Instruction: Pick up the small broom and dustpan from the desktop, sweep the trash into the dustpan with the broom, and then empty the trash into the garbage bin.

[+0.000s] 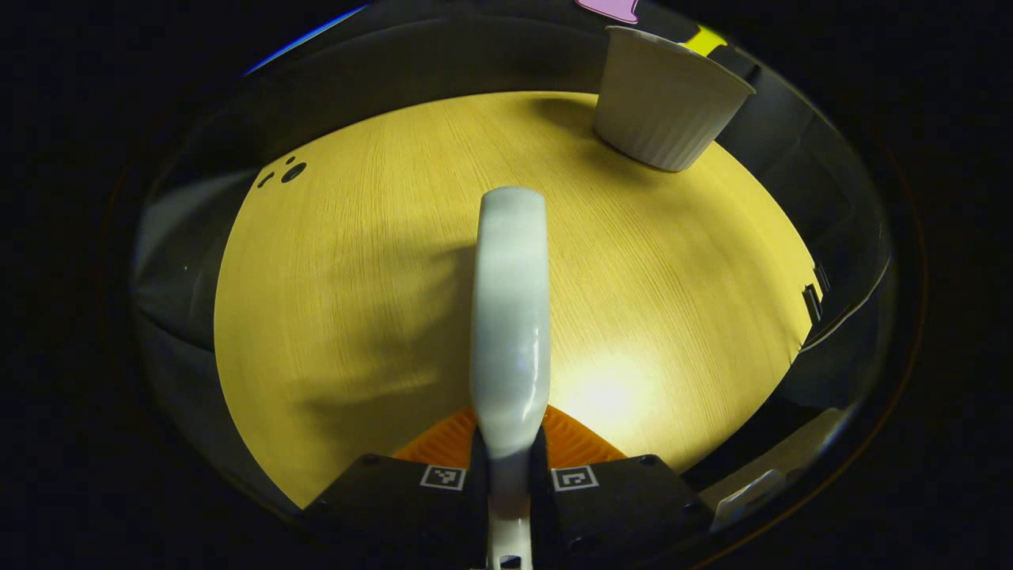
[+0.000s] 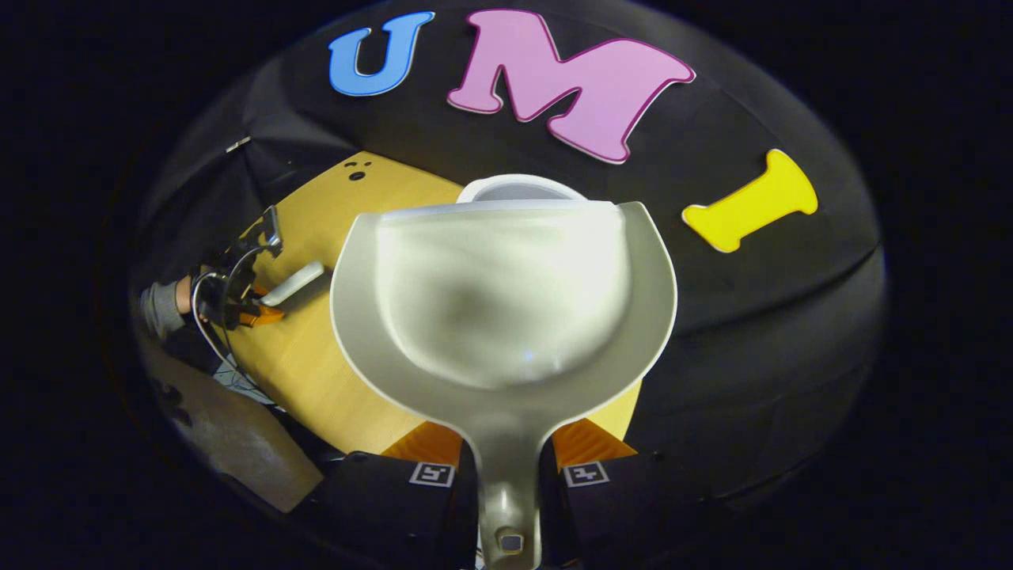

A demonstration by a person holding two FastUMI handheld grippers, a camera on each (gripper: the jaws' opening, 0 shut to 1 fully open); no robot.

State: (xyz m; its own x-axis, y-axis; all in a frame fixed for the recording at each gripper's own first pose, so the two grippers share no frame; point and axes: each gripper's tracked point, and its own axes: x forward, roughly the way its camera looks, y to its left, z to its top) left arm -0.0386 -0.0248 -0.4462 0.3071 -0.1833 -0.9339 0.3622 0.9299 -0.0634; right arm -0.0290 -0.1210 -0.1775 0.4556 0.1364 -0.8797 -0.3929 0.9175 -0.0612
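My left gripper (image 1: 510, 447) is shut on the small white broom (image 1: 510, 317), which sticks straight out ahead above the yellow wooden desktop (image 1: 332, 277). The white ribbed garbage bin (image 1: 665, 103) stands at the desk's far right. In the right gripper view, my right gripper (image 2: 506, 455) is shut on the handle of the white dustpan (image 2: 506, 301). The pan is held up with its mouth over the bin's rim (image 2: 514, 187); its inside looks bare. Far off to the left are the left gripper (image 2: 237, 305) and the broom (image 2: 293, 283).
A hand in a grey sleeve (image 2: 162, 305) holds the left gripper, with cables hanging below it. Black dots (image 1: 293, 172) mark the desk's far left corner. Small black clips (image 1: 813, 301) sit at the right edge. The black cloth wall rises just behind the bin.
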